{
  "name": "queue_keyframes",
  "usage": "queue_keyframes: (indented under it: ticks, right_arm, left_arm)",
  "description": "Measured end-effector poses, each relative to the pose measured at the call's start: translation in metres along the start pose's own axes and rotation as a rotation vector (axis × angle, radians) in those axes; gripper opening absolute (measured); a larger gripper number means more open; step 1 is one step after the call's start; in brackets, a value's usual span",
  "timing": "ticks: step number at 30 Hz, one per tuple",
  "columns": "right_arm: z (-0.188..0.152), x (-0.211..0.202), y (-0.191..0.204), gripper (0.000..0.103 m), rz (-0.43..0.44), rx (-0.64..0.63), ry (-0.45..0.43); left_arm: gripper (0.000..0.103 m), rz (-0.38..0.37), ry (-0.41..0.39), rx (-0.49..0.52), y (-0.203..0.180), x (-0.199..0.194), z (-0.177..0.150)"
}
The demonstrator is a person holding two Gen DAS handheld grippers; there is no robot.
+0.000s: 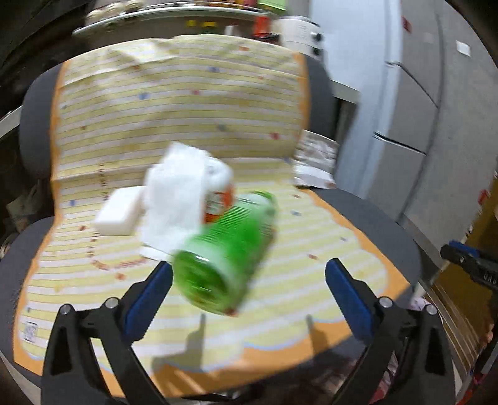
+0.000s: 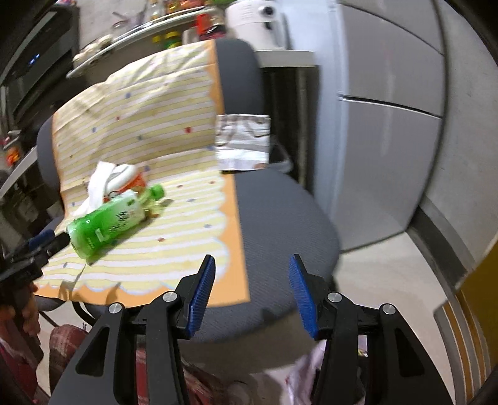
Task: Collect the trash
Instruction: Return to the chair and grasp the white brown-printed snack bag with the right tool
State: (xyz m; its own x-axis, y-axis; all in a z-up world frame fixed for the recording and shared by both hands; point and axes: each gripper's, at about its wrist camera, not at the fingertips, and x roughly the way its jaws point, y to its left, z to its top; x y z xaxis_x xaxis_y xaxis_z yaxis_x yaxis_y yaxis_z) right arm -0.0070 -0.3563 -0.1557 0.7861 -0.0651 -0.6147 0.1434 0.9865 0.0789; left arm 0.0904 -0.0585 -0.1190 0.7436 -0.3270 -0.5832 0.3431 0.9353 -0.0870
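A green plastic bottle [image 1: 224, 252] [image 2: 109, 219] lies on its side on the striped cushion [image 1: 186, 118] of a grey office chair [image 2: 274, 224]. Behind it sit a crumpled white tissue [image 1: 174, 202] [image 2: 98, 183] and an orange and white cup [image 1: 218, 199] [image 2: 132, 180]. A small white box [image 1: 118, 212] lies left of them. My left gripper [image 1: 249, 271] is open, its blue fingers either side of the bottle's base, apart from it. My right gripper [image 2: 251, 264] is open over the seat's front, with nothing between its fingers.
A patterned paper bag [image 1: 314, 162] [image 2: 242, 143] leans at the seat's back right. A grey cabinet [image 2: 389, 124] stands to the right. A cluttered shelf [image 1: 174, 15] and a white appliance [image 1: 298, 34] are behind the chair. A pale plastic bag [image 2: 305, 374] hangs below my right gripper.
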Motion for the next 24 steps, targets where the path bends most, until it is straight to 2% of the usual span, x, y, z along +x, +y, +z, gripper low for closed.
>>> queue_keyframes:
  ticks: [4, 11, 18, 21, 24]
  right_arm:
    - [0.020, 0.025, 0.016, 0.055, 0.031, -0.027, 0.001]
    - [0.078, 0.080, 0.029, 0.055, 0.021, -0.088, -0.072]
    - [0.151, 0.166, 0.047, 0.057, -0.004, -0.121, -0.127]
    - [0.177, 0.202, 0.048, 0.058, 0.032, -0.110, -0.121]
    - [0.196, 0.235, 0.043, 0.059, 0.027, -0.101, -0.102]
  left_arm:
    - [0.096, 0.018, -0.005, -0.017, 0.022, 0.006, 0.013]
    - [0.096, 0.022, -0.036, 0.018, 0.018, 0.025, 0.044]
    - [0.096, 0.047, -0.056, -0.029, 0.035, 0.049, 0.076]
    - [0.096, 0.058, -0.066, -0.041, 0.046, 0.053, 0.085]
    - [0.096, 0.065, -0.056, -0.055, 0.056, 0.059, 0.090]
